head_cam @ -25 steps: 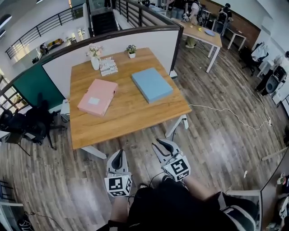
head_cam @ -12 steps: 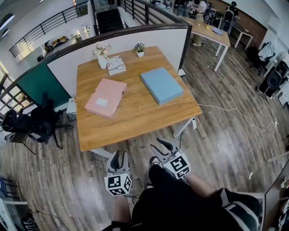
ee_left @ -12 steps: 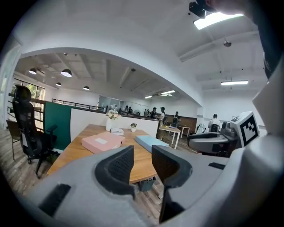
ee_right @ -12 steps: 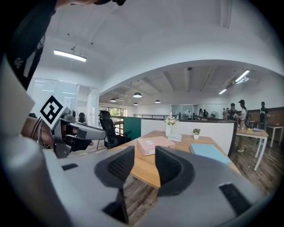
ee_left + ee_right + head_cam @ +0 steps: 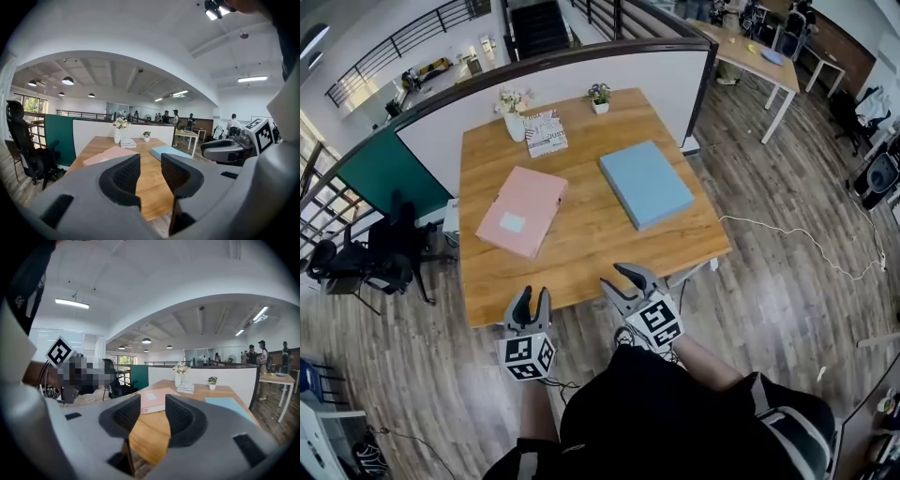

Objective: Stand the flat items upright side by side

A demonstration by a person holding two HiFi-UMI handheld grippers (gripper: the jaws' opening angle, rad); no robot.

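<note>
Wooden square table (image 5: 581, 272) dead ahead, and both task items are lying flat on it. The pink flat box (image 5: 523, 211) sits on the left half, turned at an angle, its left corner close to the left edge. The blue flat box (image 5: 646, 183) is on the right half, its right corner near the right edge. There's a clear strip of bare wood between the two, and another wide band of open tabletop along the near edge.

The left gripper (image 5: 532, 298) is right at that near edge. Its jaws have just been opening and stand partly apart with nothing between them. The right gripper (image 5: 611, 276) is beside it, tips over the same edge. Its jaws have also just been opening, partly apart and empty.

Along the far edge, against the white partition panel (image 5: 581, 80), stand a white vase of flowers (image 5: 515, 122), a small stack of books (image 5: 546, 133) and a little potted plant (image 5: 599, 95), well clear of both boxes. A black office chair (image 5: 384, 258) stands off the left side.
</note>
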